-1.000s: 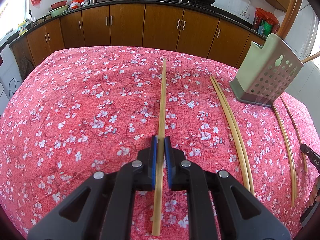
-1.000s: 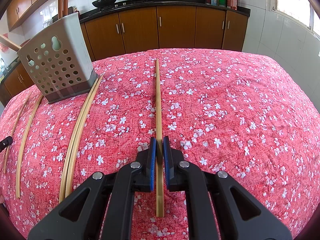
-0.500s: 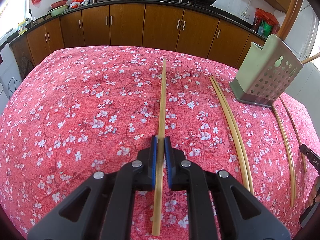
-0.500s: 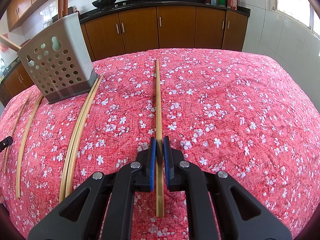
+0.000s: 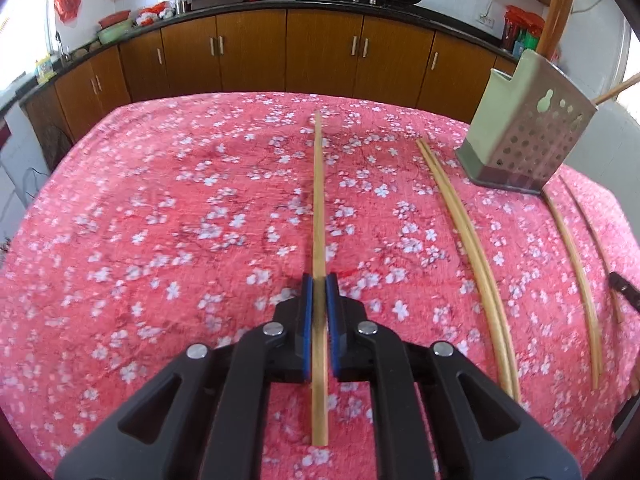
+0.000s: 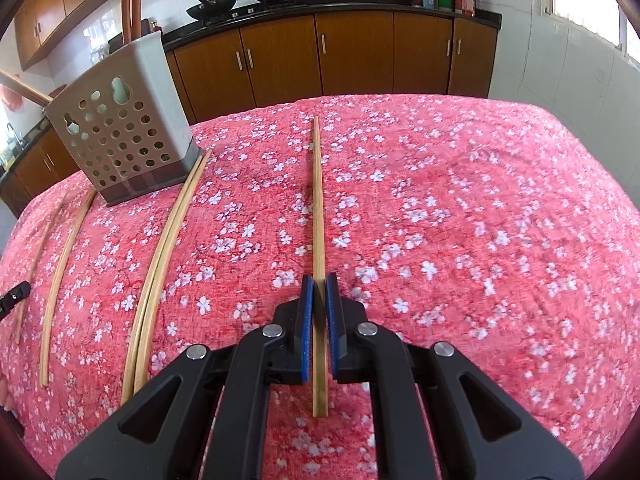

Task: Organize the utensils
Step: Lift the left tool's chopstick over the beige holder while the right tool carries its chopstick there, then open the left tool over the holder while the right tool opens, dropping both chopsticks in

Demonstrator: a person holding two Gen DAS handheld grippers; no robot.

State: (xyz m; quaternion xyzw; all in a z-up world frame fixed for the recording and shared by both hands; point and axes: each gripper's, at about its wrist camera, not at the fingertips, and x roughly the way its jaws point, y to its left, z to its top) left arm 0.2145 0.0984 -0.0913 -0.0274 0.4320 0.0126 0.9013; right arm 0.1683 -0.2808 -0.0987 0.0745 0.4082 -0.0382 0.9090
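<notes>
My left gripper (image 5: 319,280) is shut on a bamboo chopstick (image 5: 318,200) that points straight ahead, held just above the red floral tablecloth (image 5: 160,220). My right gripper (image 6: 319,282) is shut on another bamboo chopstick (image 6: 317,192), also pointing ahead. A grey perforated utensil holder (image 5: 524,136) stands at the far right in the left wrist view; in the right wrist view this holder (image 6: 120,136) is at the far left. A pair of chopsticks (image 5: 468,236) and two single chopsticks (image 5: 572,252) lie on the cloth; the pair (image 6: 168,240) also shows in the right wrist view.
Brown kitchen cabinets (image 5: 320,56) with a black counter and woks run along the back. The table's far edge drops off before them. A white tiled wall (image 6: 560,60) is at the right. The other gripper's black tip (image 5: 624,292) shows at the right edge.
Both grippers have lifted and tilted slightly with their chopsticks; the views are blurred by motion and the holder looks a bit closer. The chopsticks on the cloth have not moved.
</notes>
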